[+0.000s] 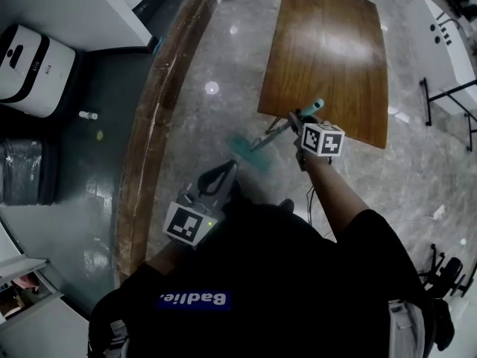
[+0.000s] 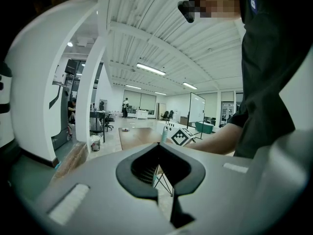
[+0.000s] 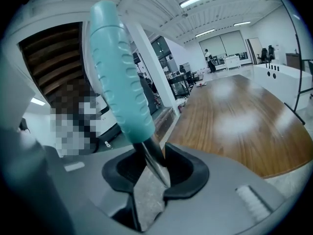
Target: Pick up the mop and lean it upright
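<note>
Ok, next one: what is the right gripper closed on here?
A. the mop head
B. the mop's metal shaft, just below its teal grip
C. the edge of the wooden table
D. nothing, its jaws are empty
B: in the right gripper view the right gripper clamps the mop's metal shaft right under the teal grip.

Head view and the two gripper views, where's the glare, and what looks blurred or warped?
Head view: ceiling-light glare on the brown wooden table and grey glossy floor; the teal mop head is smeared. Right gripper view: fisheye swells the teal ribbed mop handle; table glare again. Left gripper view: dark corners, bright ceiling strip lights.
</note>
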Tool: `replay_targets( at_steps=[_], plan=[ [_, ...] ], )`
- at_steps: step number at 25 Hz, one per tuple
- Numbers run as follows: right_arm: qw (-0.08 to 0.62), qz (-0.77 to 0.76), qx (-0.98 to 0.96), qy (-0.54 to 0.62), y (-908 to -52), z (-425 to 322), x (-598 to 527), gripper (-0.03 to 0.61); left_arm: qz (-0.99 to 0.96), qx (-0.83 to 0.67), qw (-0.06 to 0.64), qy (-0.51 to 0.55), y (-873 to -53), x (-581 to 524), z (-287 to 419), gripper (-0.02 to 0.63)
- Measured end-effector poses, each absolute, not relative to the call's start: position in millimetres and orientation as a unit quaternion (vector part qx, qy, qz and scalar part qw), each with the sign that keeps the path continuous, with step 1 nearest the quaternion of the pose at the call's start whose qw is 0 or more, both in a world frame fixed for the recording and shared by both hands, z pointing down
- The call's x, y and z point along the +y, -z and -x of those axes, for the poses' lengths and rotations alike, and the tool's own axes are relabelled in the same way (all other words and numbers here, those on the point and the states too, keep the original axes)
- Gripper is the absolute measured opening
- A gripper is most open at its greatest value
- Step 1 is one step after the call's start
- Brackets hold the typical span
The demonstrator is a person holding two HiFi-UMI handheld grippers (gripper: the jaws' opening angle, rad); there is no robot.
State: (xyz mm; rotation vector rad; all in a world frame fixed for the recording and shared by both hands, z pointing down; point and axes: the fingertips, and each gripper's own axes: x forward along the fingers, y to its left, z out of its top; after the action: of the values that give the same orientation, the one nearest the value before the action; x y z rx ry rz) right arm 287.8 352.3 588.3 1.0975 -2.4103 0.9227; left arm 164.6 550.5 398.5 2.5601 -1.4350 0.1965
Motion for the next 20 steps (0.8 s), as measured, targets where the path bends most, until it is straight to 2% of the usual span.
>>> replay_targets(
  at_steps=[15,20],
  plan=[
    [0.080,-0.329,-0.898,-0.281,-460,-204,373,0.110,-0.880,-0.468,0.070,-0.031,-385,527,-126,0.018],
    [0.049,-0.300,-0.917,-0.258,-413,-191,390,0.110,-0.882,-0.463,0.083,-0.013,-377,521,-126,0.018]
  ],
)
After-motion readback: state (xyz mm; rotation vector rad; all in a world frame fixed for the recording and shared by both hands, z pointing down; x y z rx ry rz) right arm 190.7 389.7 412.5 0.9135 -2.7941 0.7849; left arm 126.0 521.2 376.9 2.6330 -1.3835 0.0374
